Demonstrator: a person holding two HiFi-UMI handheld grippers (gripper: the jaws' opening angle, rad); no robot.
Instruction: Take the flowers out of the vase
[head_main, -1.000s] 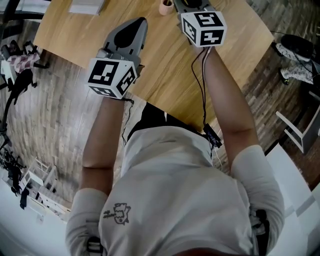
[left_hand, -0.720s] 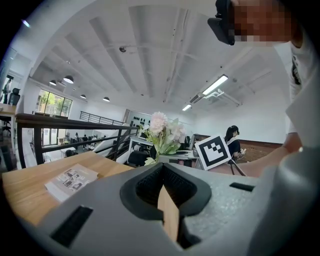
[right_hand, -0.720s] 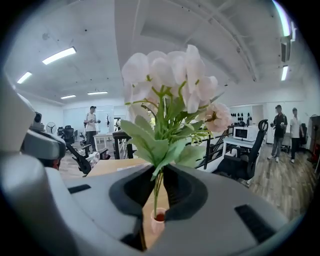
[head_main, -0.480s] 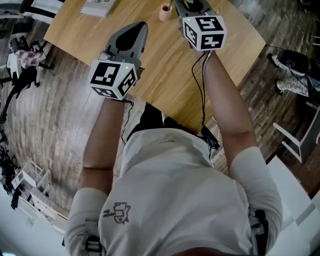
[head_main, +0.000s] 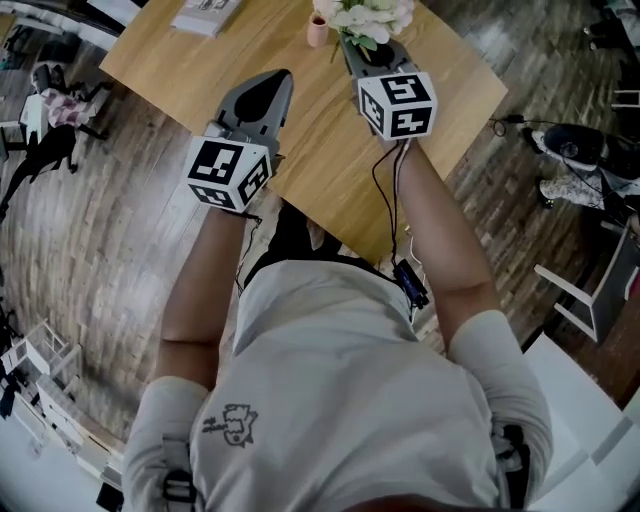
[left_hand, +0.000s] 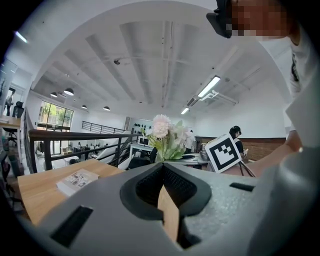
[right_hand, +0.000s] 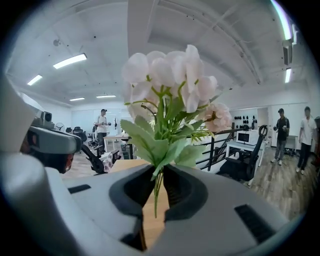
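Observation:
My right gripper (right_hand: 157, 174) is shut on the thin green stems of a bunch of pale pink flowers (right_hand: 170, 75), whose leaves and blooms stand just above the jaws. In the head view the flowers (head_main: 367, 17) hang over the table's far part, clear of the small pink vase (head_main: 317, 30) to their left, and they hide the tips of the right gripper (head_main: 363, 50). My left gripper (head_main: 277, 78) hovers over the table left of that. In its own view the left gripper (left_hand: 162, 170) has its jaws closed with nothing in them, and the flowers (left_hand: 167, 136) show ahead.
The wooden table (head_main: 300, 130) has a booklet (head_main: 205, 14) at its far left edge, also in the left gripper view as the booklet (left_hand: 77, 180). Wood floor surrounds the table, with clutter at the left and chairs at the right. People stand far off in the room.
Both grippers have risen and shifted over the table. The flowers, out of the head view before, now show above the right gripper, away from the vase.

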